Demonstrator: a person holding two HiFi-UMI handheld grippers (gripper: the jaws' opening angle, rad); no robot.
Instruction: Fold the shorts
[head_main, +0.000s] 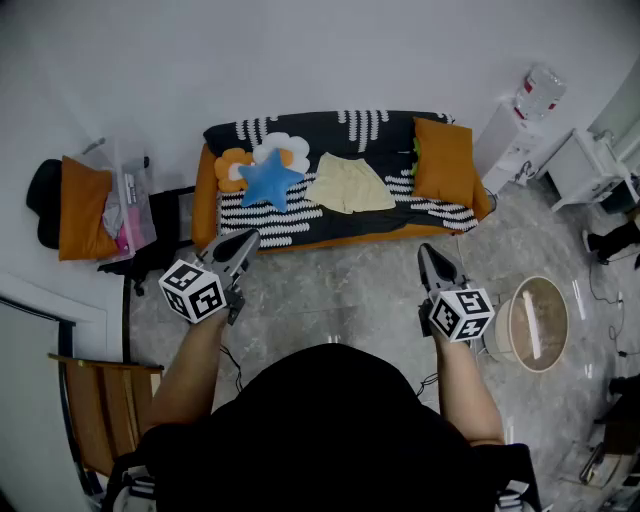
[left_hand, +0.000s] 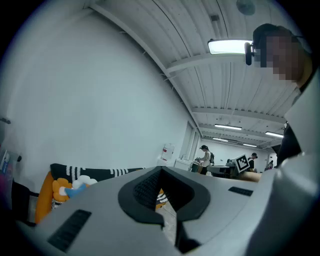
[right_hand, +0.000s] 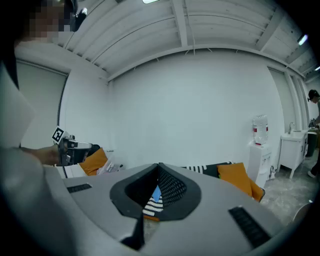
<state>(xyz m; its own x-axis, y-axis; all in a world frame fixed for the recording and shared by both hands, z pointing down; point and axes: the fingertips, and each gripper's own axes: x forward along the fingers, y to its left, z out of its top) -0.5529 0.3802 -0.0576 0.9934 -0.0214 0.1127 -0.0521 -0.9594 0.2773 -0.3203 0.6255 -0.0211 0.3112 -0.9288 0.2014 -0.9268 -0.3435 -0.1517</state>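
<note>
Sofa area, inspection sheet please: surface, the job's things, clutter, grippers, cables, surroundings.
Surface: sofa with a black-and-white striped cover and an orange base.
Job's things: pale yellow shorts lying spread on the seat, unfolded.
Clutter: blue star cushion and white flower cushion left of the shorts; orange cushion at the right end.
Grippers: left gripper and right gripper both have their jaws shut and empty, over the floor short of the sofa.
Cables: thin cable beneath the left forearm.
Surroundings: water dispenser, round side table, wooden chair.
</note>
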